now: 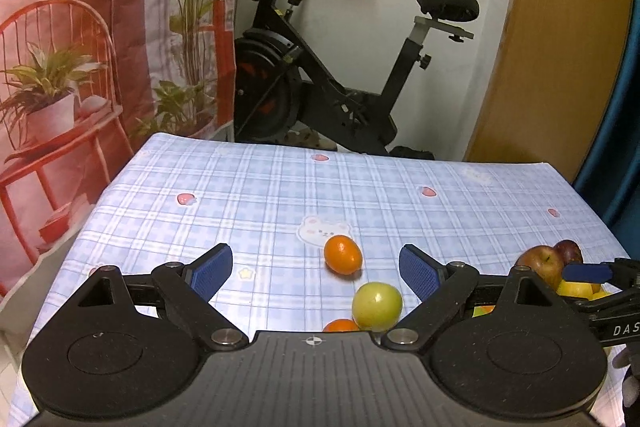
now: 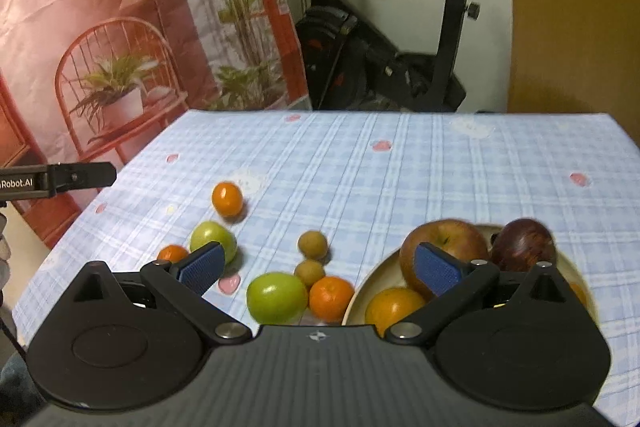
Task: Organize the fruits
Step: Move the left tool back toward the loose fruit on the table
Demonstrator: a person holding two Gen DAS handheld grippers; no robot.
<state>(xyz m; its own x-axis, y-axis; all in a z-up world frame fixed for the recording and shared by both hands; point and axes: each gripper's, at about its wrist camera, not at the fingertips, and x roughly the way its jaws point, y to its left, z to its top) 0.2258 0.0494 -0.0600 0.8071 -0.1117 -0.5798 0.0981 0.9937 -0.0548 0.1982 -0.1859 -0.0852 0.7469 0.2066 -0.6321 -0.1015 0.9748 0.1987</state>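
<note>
We hold the left gripper [image 1: 316,269] wide open and empty above the checked tablecloth [image 1: 280,195], an orange [image 1: 343,254] and green apple [image 1: 377,305] lying loose between its pads. Our right gripper [image 2: 320,267] also gapes empty, its right pad over the plate [image 2: 360,301] holding a red apple [image 2: 452,239].

Left gripper [image 1: 316,273] fingers [image 1: 212,273] spread wide, nothing between them. On the checked desk [image 1: 240,195], lower centre: orange [image 1: 343,254], green apple [image 1: 377,305] nearer. Red apple [image 1: 540,263] far right.
</note>
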